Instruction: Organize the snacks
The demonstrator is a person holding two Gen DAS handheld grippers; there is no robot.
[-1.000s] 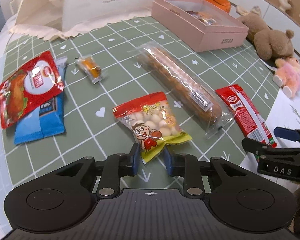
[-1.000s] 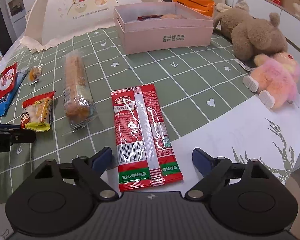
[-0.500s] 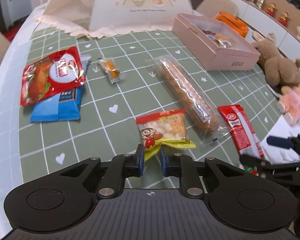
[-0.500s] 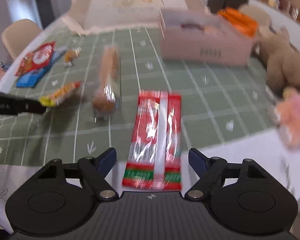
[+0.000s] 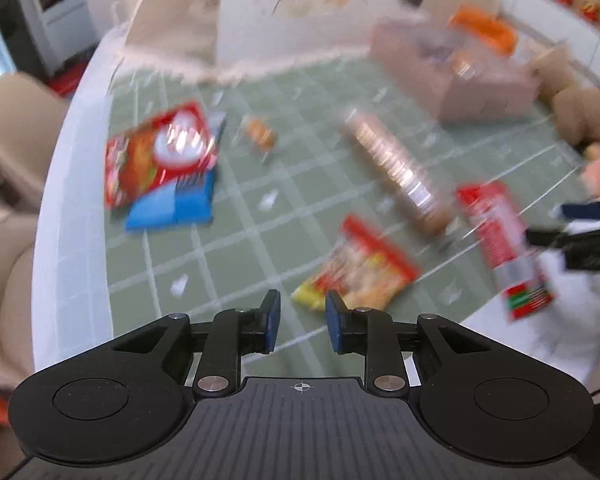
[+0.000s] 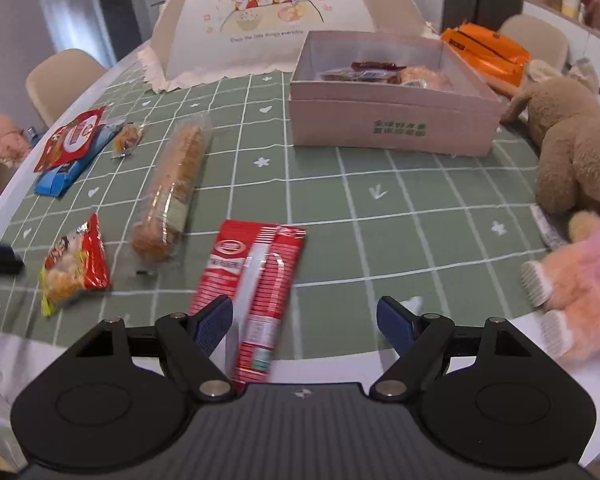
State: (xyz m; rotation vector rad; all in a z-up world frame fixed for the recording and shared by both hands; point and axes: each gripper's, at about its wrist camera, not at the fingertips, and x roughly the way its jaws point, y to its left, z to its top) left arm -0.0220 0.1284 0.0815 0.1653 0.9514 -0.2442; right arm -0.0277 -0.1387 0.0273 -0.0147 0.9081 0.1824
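Observation:
Snacks lie on a green checked mat. A yellow-red peanut bag (image 5: 360,270) (image 6: 76,266) lies just ahead of my left gripper (image 5: 299,326), whose jaws stand apart and empty. A long red sausage pack (image 6: 252,284) (image 5: 504,240) lies between the fingers of my open right gripper (image 6: 304,324), untouched. A long biscuit roll (image 6: 176,184), a small orange sweet (image 6: 129,139) and a red bag on a blue pack (image 6: 74,142) lie further left. A pink box (image 6: 392,128) holds several snacks. The left wrist view is blurred.
A white food cover (image 6: 276,16) stands at the back. A brown plush bear (image 6: 572,144) and a pink plush toy (image 6: 576,280) sit at the right. Orange packs (image 6: 484,52) lie behind the box. Beige chairs (image 6: 60,80) stand at the left.
My left gripper's jaws have opened and let go of the peanut bag, which now lies on the mat. The right gripper has shifted right, so the red pack sits nearer its left finger.

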